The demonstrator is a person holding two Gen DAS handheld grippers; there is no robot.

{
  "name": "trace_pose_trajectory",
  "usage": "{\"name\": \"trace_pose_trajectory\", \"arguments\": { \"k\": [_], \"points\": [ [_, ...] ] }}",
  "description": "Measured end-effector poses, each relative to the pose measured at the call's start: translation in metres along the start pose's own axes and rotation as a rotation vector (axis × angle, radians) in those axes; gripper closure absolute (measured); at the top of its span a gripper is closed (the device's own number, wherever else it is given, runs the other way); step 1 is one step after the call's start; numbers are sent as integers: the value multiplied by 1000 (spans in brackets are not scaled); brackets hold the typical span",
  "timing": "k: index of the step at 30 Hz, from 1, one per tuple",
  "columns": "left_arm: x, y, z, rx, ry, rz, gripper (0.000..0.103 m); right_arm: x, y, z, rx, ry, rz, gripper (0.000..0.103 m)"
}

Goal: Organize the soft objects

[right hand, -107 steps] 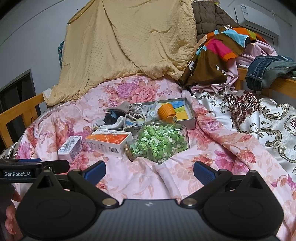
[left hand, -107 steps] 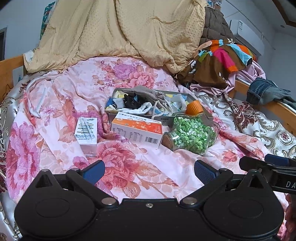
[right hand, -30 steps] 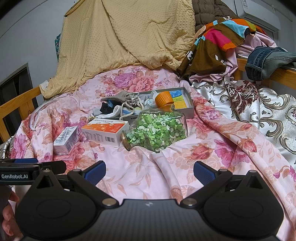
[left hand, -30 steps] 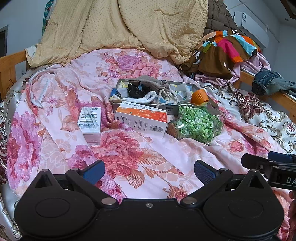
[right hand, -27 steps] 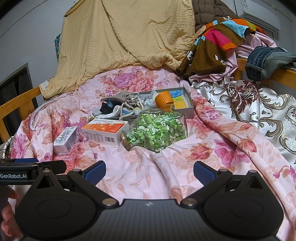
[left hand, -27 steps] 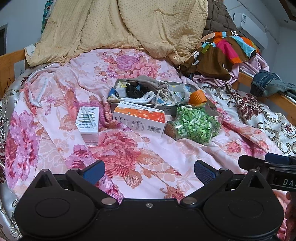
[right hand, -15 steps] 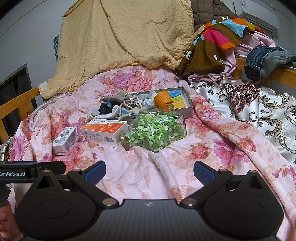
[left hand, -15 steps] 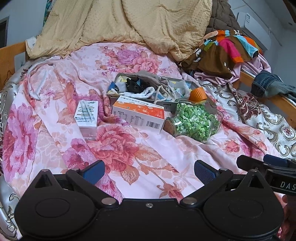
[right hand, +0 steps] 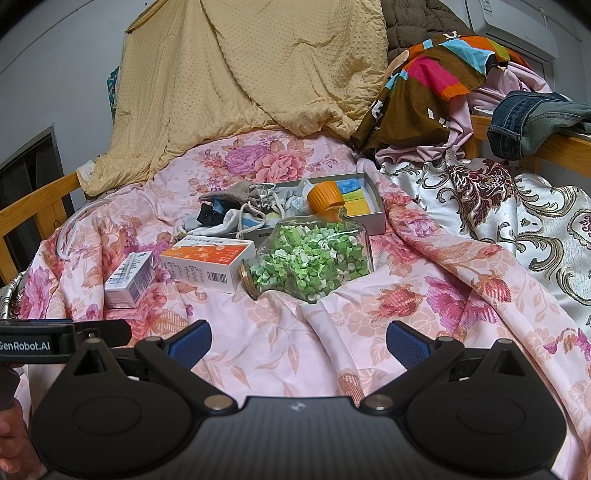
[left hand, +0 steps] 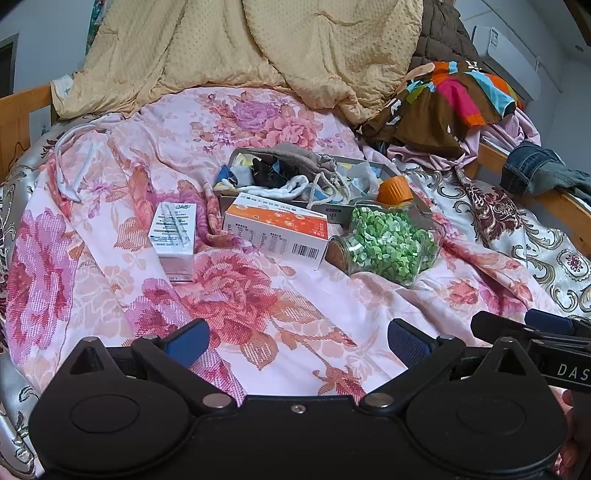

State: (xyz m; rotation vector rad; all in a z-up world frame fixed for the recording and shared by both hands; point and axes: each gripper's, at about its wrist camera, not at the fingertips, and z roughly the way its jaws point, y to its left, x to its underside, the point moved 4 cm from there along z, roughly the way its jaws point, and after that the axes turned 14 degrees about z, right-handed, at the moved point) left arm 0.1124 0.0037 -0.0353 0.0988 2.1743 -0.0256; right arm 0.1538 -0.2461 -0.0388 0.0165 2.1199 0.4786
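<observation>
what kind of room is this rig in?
Most likely a bedroom, working on a bed: a floral sheet covers the surface, a tan quilt is heaped at the back, a wooden rail runs along the side, and clothes are piled by a wall air conditioner.

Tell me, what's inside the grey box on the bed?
The grey box holds a grey drawstring pouch, white and dark socks and yellow and blue pads. Whatever lies under the pile is covered.
</observation>
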Motion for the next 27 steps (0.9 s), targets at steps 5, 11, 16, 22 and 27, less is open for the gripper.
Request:
{"name": "trace_pose_trajectory", "arguments": {
  "k": [5,11,16,22,27],
  "points": [
    [0,0,0,0,2,-1,1,0,0,0,1,0,0,0],
    [0,-1,0,1,-3,12,1,0,1,0,1,0,0,0],
    [-1,-2,-1,-13,-13,36,1,0,1,0,1,1,0,0],
    [-1,-2,-1,-14,-10,34,1,0,1,0,1,1,0,0],
    [-1,-1,0,-21,-4,39,1,0,1,0,2,2,0,0]
  ]
}}
